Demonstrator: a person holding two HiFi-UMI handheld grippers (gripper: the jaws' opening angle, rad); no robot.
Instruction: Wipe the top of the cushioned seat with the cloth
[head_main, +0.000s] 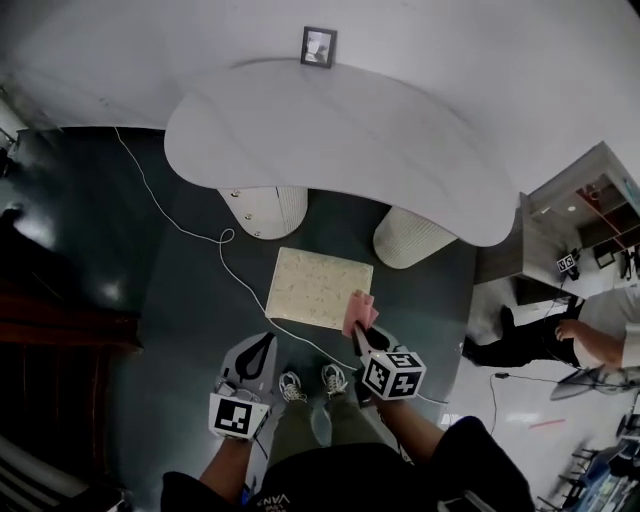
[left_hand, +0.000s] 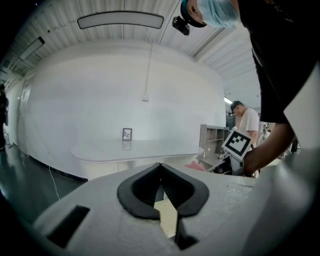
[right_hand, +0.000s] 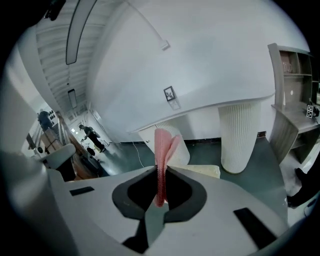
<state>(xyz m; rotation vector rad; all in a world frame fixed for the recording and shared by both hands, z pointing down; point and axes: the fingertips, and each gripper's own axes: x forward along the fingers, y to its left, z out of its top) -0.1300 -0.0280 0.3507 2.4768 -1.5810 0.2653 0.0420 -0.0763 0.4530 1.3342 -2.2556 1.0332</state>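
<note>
- Dark teal floor (head_main: 190, 290) spreads beneath a curved white table (head_main: 340, 140) on two ribbed white pedestals (head_main: 265, 210), with a small picture frame (head_main: 319, 46) standing at the table's far edge against a white wall
- Cushioned seat (head_main: 318, 288), cream and square, sits on the floor just in front of the pedestals, with a white cable (head_main: 170, 215) trailing past its left side
- Right tongs (right_hand: 160, 172) are clamped on the pink cloth (right_hand: 161, 150), which stands upright out of the jaws in folds
- From the head view the cloth lies at the seat's near right corner; whether it touches the cushion cannot be told
- Left tongs (left_hand: 161, 170) are closed with nothing between them, held low to the seat's near left, apart from it
- Person's shoes (head_main: 290, 385) stand just short of the seat's near edge
- Grey shelf unit (head_main: 580, 215) stands to the right, another person (head_main: 590, 342) beside it
</note>
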